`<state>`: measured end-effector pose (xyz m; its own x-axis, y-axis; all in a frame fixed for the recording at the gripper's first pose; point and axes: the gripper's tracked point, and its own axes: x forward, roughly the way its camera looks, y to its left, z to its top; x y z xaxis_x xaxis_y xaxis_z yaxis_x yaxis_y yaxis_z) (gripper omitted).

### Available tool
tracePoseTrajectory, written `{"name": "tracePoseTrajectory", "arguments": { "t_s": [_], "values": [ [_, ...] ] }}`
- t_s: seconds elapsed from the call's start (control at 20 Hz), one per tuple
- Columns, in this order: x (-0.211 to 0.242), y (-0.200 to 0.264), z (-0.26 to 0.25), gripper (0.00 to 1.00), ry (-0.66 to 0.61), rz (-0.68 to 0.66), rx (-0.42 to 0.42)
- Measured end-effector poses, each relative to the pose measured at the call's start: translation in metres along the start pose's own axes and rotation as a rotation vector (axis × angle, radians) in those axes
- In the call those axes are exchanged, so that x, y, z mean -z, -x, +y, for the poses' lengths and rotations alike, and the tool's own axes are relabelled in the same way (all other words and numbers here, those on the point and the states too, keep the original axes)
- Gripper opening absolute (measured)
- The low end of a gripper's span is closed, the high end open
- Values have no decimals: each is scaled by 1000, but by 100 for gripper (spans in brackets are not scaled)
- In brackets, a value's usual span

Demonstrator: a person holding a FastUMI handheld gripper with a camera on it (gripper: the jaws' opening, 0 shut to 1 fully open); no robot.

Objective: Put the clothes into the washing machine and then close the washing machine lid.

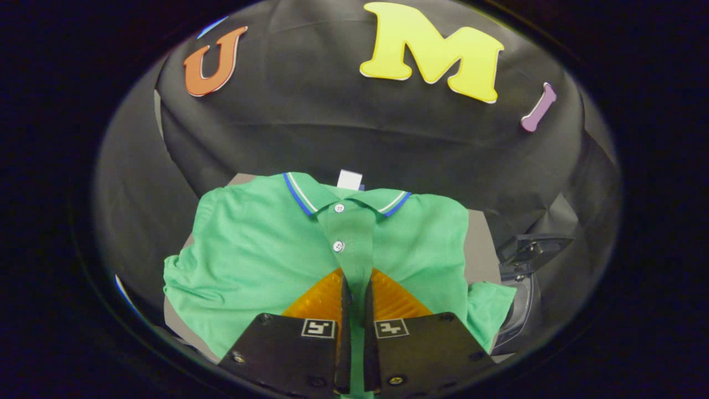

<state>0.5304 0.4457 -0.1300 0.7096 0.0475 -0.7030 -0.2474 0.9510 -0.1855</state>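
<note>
1. I see the green polo shirt (260,249) spread front-up on a grey table (477,244); collar away from me, placket running straight toward the gripper (354,288); laid flat like this, I judge, so the cloth offers a plain fold to pinch.

2. The fingers are drawn almost together, a narrow slot left between them; a strip of green cloth shows in that slot, right on the placket line below the second button (338,246); it looks like a pinch on the shirt's front, though I cannot confirm both pads truly press on it.

3. The middle of the chest is a sensible hold; a grab there should gather the body and let both sleeves trail evenly, rather than dragging one end.

4. A white tag (349,179) stands up behind the collar; one sleeve drapes off the table's right side.

5. Just beyond that sleeve sits a dark machine (523,288) with a raised hinged part; I take it for the washing machine with its lid up, ready to receive the shirt, but detail is poor.

6. Shirt not yet in the machine; lid closing remains.
</note>
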Motion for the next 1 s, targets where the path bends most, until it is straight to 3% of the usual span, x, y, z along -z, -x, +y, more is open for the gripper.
{"name": "tracePoseTrajectory", "arguments": {
  "t_s": [0.15,0.35,0.6,0.75,1.0],
  "values": [
    [8,9,6,8,9,-18,-75],
    [21,43,-3,7,-70,-69,-180],
    [27,130,-25,7,-135,-211,-291],
    [35,187,-50,7,-166,-291,-327],
    [48,279,-122,7,-197,-423,-303]
  ]
}}
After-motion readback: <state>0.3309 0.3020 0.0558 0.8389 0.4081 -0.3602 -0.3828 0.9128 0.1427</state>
